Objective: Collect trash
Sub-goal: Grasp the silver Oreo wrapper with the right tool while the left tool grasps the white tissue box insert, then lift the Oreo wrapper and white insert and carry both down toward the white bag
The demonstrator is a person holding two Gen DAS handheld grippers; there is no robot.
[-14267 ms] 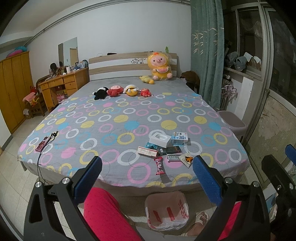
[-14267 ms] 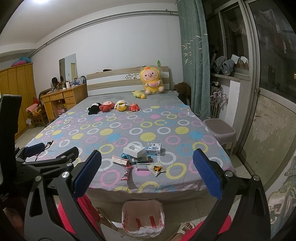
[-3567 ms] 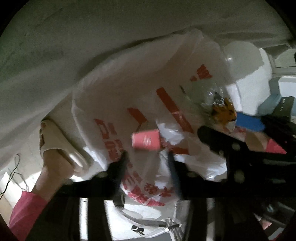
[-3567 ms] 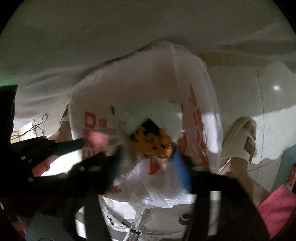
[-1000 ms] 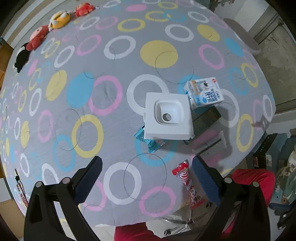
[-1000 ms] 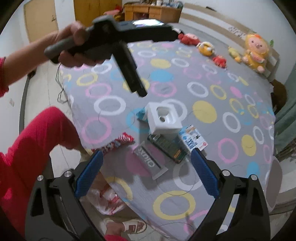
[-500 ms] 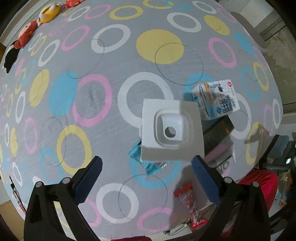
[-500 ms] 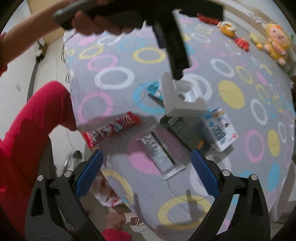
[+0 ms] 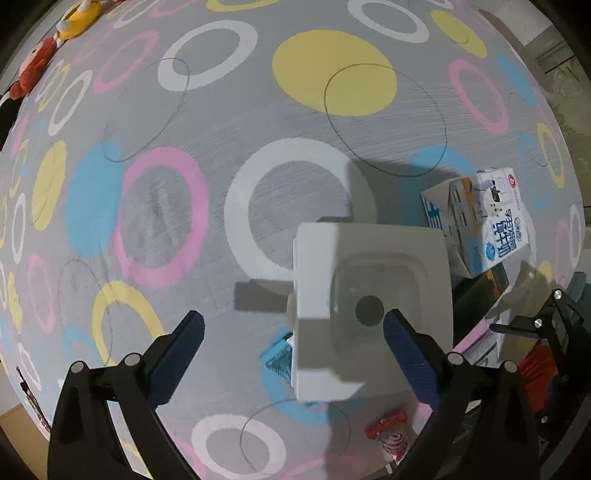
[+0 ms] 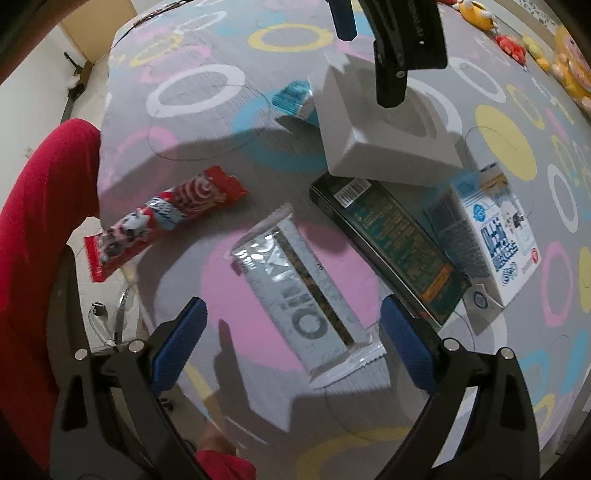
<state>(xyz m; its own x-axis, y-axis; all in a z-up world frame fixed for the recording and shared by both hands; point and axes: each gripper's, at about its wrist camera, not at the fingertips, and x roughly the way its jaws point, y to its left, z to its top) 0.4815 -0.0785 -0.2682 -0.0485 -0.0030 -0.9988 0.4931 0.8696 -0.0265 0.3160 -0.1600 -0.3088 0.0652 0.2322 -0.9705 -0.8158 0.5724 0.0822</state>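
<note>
Trash lies on the bedspread with coloured rings. In the left wrist view my left gripper is open just above a white box with a sunken hole, which lies over a teal wrapper. A blue-and-white milk carton and a red wrapper are nearby. In the right wrist view my right gripper is open, its fingers on either side of a silver wrapper. A dark green box, the milk carton, the red wrapper and the white box surround it.
The bed's edge runs close to the red wrapper, with the person's red-clad leg and pale floor beyond it. Plush toys lie at the far end of the bed. A metal stand is on the floor.
Both grippers have dropped closer to the bed. The left one has closed in over the white box and the right one over the silver wrapper. Both stay open and empty.
</note>
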